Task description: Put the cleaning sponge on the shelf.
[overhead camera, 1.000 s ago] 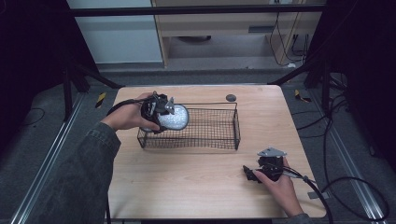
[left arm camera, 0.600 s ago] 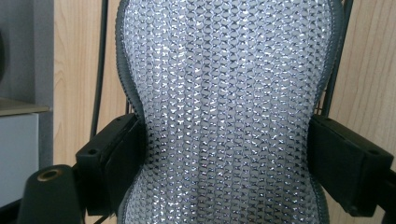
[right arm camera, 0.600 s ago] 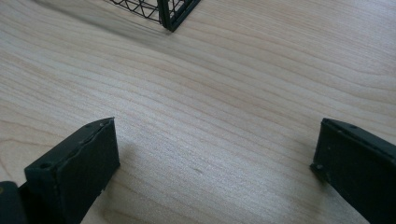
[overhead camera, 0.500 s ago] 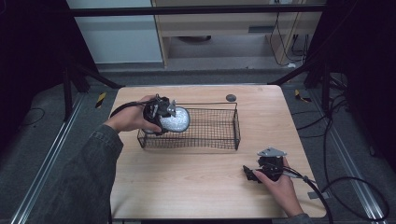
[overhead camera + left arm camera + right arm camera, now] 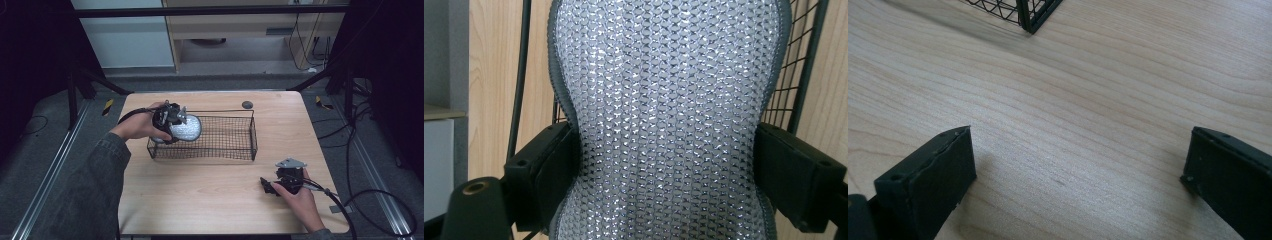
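- My left gripper point(image 5: 172, 121) clamps a silver mesh pad point(image 5: 185, 128), one jaw on each side of its narrow waist; in the left gripper view the pad point(image 5: 669, 120) bulges out above and below the jaws.
- The pad sits at the left end of the wire basket point(image 5: 240, 150), over the rim, partly inside. I can't tell if it touches the basket floor.
- The basket stands mid-desk, nearer the far edge, long side parallel to it.
- My right gripper point(image 5: 272, 187) rests near the front right corner of the desk point(image 5: 200, 200), jaws spread wide, nothing between them. The right gripper view has bare wood between the jaws and a basket corner point(image 5: 1030, 20) well off.
- Step in hand, my read: putting the pad into the basket.
- To do it well: get the pad fully past the left wall before opening, lower till it's on or just above the floor, then open straight so the soft mesh doesn't snag on a jaw or the wire.
- The basket is light, so don't nudge the wall. The right gripper is too far off to steady it.
- Count: one pad, one basket, two grippers, one small dark disc point(image 5: 247, 104) near the far edge.
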A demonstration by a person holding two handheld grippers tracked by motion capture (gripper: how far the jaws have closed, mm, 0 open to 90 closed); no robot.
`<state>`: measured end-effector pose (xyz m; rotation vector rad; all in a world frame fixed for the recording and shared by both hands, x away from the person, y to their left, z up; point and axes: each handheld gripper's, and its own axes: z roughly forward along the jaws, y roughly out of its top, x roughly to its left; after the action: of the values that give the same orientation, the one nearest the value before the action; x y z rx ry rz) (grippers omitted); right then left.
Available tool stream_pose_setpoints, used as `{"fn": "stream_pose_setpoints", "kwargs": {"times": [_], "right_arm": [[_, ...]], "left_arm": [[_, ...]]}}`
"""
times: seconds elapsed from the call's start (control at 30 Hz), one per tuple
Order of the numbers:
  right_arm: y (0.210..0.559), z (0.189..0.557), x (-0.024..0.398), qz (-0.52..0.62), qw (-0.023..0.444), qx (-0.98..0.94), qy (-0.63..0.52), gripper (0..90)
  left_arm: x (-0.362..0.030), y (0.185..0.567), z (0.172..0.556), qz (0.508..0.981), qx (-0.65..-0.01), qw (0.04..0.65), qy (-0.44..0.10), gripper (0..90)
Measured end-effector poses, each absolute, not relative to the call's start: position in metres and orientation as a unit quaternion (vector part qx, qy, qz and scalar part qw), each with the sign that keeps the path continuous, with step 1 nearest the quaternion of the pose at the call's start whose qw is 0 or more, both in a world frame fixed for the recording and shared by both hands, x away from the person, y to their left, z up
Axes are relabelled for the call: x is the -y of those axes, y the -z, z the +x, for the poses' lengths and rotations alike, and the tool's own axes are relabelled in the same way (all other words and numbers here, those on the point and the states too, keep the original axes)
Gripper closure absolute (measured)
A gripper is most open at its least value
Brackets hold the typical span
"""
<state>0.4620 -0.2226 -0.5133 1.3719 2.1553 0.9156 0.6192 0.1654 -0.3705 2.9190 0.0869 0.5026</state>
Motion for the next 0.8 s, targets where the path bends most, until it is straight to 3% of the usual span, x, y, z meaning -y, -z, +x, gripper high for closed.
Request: {"fn": "stream_pose_setpoints", "kwargs": {"times": [0.8], "right_arm": [[0.5133, 0.4618, 0.2226, 0.494, 0.212, -0.776, -0.329, 0.4]], "left_arm": [[-0.1703, 0.3657, 0.6267, 0.978, -0.061, 0.11, -0.166, 4.0]]}}
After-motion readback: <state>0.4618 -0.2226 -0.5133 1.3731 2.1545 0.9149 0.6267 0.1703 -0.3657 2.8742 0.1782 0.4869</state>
